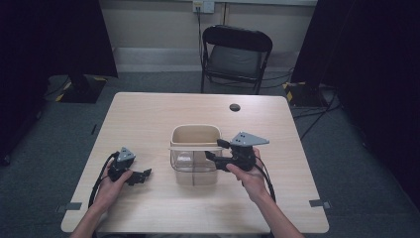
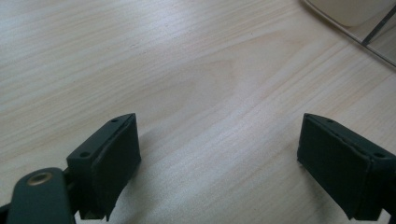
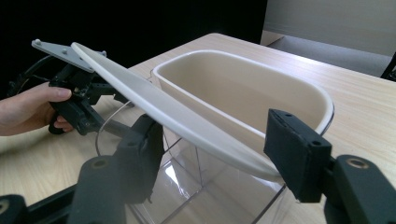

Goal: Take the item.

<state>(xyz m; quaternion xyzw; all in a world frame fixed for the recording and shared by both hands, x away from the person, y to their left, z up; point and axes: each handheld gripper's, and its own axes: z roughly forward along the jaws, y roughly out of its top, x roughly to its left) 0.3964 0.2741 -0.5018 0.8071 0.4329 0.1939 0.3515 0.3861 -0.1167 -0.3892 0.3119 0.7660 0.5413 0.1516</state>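
The left gripper [image 1: 141,175] is rested on the table [image 1: 148,119], well apart from the bin; its jaws are spread wide with nothing between them, so it is judged to be idle, kept clear of the work; the clear bin [image 1: 194,168] is stood at the table's middle, holding a cream inner tub [image 3: 243,88], so both hands can reach it; the white handle [image 3: 187,121] is swung across its near rim; the right gripper [image 1: 214,149] is set at the bin's right rim, its jaws narrowed about the handle, though pad contact cannot be confirmed; a lift is judged to be in preparation.
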